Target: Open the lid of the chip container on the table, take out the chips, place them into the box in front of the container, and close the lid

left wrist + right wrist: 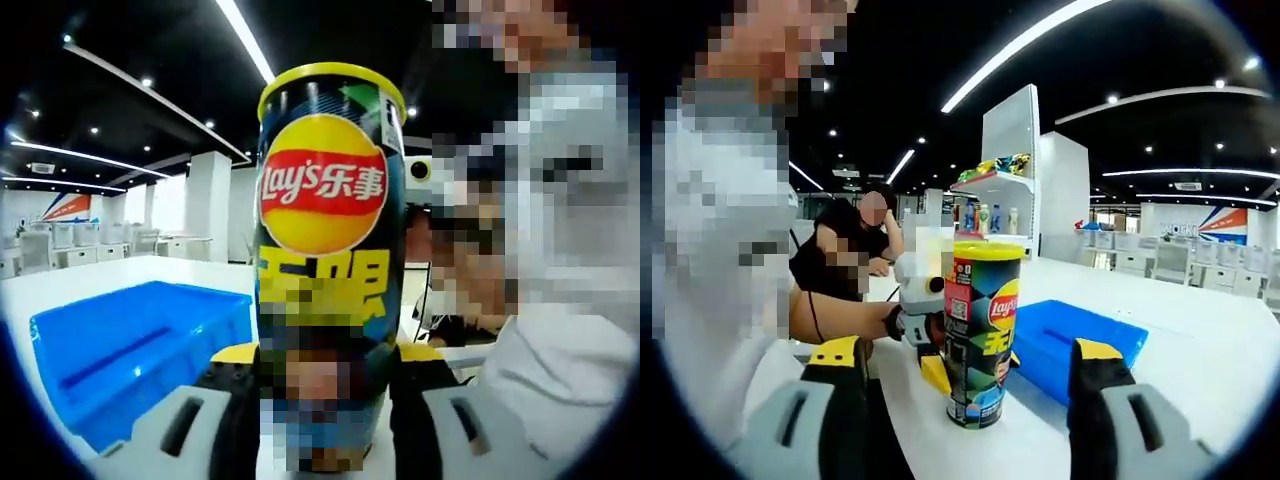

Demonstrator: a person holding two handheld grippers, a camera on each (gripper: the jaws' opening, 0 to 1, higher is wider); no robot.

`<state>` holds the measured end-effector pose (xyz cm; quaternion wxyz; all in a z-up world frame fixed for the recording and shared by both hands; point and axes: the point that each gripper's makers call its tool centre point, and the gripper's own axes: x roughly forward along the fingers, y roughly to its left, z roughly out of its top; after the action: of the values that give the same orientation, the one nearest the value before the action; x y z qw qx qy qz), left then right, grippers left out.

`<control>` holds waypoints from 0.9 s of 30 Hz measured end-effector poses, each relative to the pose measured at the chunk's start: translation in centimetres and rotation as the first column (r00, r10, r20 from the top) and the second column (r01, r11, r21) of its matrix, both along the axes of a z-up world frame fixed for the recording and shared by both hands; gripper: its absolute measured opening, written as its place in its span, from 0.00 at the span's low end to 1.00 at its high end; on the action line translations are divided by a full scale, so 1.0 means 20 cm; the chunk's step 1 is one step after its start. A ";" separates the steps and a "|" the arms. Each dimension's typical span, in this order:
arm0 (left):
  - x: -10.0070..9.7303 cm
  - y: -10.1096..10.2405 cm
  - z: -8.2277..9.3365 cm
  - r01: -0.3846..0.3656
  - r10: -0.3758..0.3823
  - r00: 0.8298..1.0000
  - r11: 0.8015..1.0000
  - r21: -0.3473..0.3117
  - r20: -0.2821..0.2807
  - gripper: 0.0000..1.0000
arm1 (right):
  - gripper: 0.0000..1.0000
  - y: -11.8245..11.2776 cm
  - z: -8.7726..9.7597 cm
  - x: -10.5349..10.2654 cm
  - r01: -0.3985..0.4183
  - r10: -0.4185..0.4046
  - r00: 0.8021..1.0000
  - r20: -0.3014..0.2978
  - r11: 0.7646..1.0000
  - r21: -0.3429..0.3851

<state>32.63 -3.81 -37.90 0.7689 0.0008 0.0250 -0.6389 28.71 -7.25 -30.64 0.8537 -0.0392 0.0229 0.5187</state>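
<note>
Standing upright on the white table [1200, 340] beside the blue box [1080, 345], the chip container [983, 335], lid on, is clamped by the left gripper [930, 345], while the right gripper [970, 415] hangs released, clear of it.

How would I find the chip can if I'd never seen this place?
Look for the big white table with a blue box on it. Right beside the box stands the chip can, upright, with the left gripper clamped round its lower part. It is the tall dark tube with a yellow lid and a red-and-yellow Lay's logo.
</note>
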 end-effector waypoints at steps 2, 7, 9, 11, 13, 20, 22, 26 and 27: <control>0.00 0.00 0.00 0.000 0.000 1.000 1.000 -0.001 -0.001 0.50 | 0.79 0.00 -0.01 0.00 0.003 -0.004 1.000 -0.016 1.000 -0.004; -0.01 0.00 0.00 0.013 -0.013 1.000 1.000 -0.006 0.001 0.49 | 0.73 0.02 -0.03 0.04 0.034 -0.034 0.999 -0.042 0.999 0.004; -0.02 0.00 0.00 0.013 -0.013 1.000 1.000 -0.004 0.002 0.49 | 0.71 0.02 -0.02 0.06 0.061 -0.060 0.997 -0.038 0.998 0.015; -0.02 -0.01 0.00 0.012 -0.012 1.000 1.000 -0.004 0.004 0.49 | 0.66 0.04 0.01 0.08 0.080 -0.079 0.997 -0.013 0.996 0.026; -0.02 -0.01 0.00 0.011 -0.011 1.000 1.000 -0.001 0.005 0.49 | 0.66 0.07 0.03 0.08 0.076 -0.076 0.997 0.002 0.997 0.027; -0.02 -0.01 0.00 0.014 -0.014 1.000 1.000 0.003 0.005 0.49 | 0.75 0.18 0.09 0.13 0.085 -0.085 0.996 0.006 0.994 0.073; -0.02 -0.01 0.00 0.015 -0.015 1.000 1.000 0.006 0.005 0.49 | 0.75 0.19 0.13 0.17 0.130 -0.133 0.991 0.023 0.987 0.093; -0.03 -0.01 0.00 0.022 -0.022 1.000 1.000 0.011 0.005 0.49 | 0.71 0.19 0.18 0.24 0.200 -0.204 0.979 0.022 0.973 0.116; -0.03 -0.01 0.00 0.022 -0.022 1.000 1.000 0.012 0.006 0.49 | 0.68 0.20 0.18 0.24 0.200 -0.203 0.979 0.012 0.973 0.116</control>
<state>32.06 -4.06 -37.94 0.7618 0.0076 0.0267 -0.6472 33.47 -3.28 -26.95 0.9030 0.0061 -0.0134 0.4294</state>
